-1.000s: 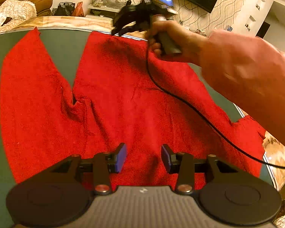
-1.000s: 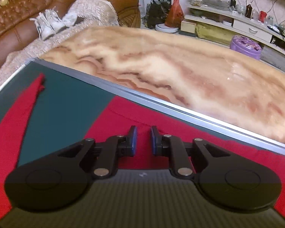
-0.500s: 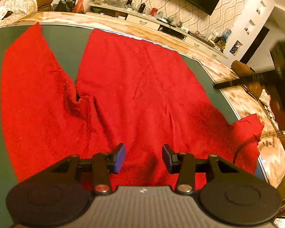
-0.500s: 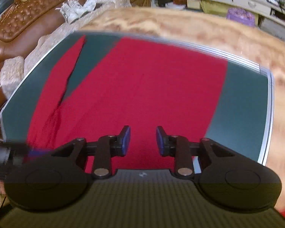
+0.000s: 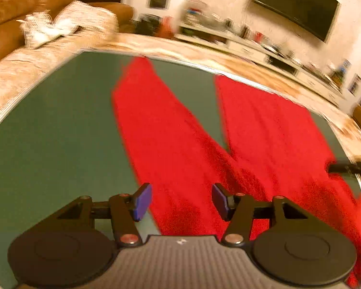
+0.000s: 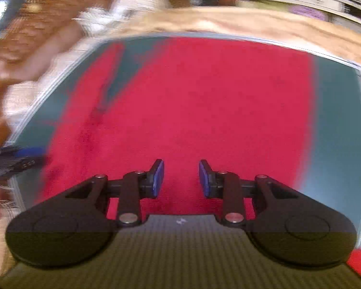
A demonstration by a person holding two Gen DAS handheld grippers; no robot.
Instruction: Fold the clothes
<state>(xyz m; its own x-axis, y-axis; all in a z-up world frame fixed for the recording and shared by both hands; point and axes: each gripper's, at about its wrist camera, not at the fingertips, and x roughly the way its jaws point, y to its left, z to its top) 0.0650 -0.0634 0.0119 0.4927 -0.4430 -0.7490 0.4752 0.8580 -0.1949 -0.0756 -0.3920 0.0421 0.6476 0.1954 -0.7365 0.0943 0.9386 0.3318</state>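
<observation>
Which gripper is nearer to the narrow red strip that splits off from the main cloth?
Left. The left gripper hangs right over the narrow strip, jaws open. The right gripper is over the wide panel, the strip off to its left.

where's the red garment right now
The red garment lies spread flat on the green table mat, filling the centre and right of the left wrist view; its sleeve angles off to the left, toward the mat's far edge and the brown sofa.
</observation>
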